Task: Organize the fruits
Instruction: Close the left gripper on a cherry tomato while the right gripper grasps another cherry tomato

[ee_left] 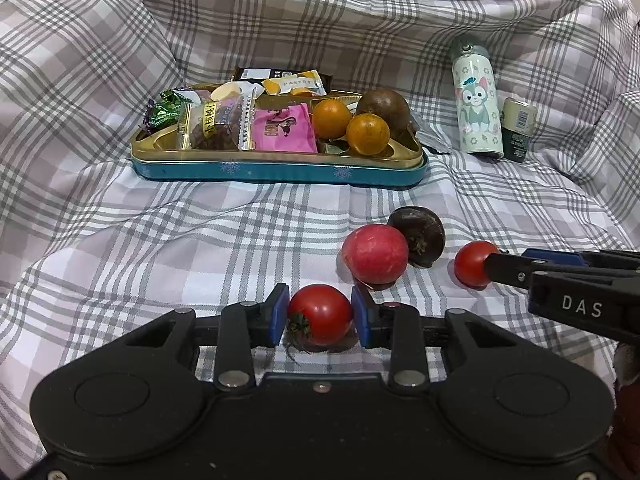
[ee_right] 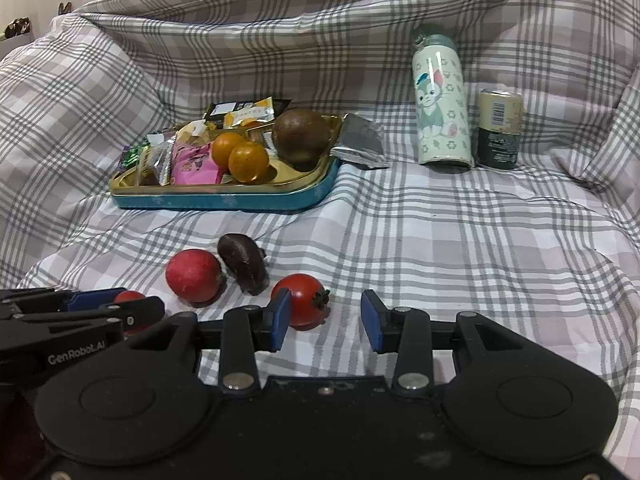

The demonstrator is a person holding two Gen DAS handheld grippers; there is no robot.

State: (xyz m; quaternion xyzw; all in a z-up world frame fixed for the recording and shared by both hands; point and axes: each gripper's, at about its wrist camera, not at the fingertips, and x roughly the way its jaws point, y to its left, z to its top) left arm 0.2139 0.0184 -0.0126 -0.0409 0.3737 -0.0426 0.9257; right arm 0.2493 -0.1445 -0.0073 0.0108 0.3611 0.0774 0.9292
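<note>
My left gripper (ee_left: 320, 316) is shut on a red tomato (ee_left: 320, 314) low over the plaid cloth; in the right wrist view it comes in from the left (ee_right: 132, 312) with that tomato (ee_right: 128, 297) mostly hidden. My right gripper (ee_right: 325, 316) is open, its left pad touching a second tomato (ee_right: 302, 298) that lies on the cloth; this tomato also shows in the left wrist view (ee_left: 474, 263). A pinkish-red fruit (ee_left: 376, 254) and a dark brown fruit (ee_left: 420, 236) lie beside it. The teal tray (ee_left: 280, 170) holds two oranges (ee_left: 348, 124) and a brown fruit (ee_left: 384, 108).
Snack packets (ee_left: 240, 120) fill the tray's left side. A cat-print bottle (ee_left: 478, 106) and a small can (ee_left: 518, 128) stand at the back right. A silver wrapper (ee_right: 360, 142) lies by the tray's right end. Cloth folds rise at the back and sides.
</note>
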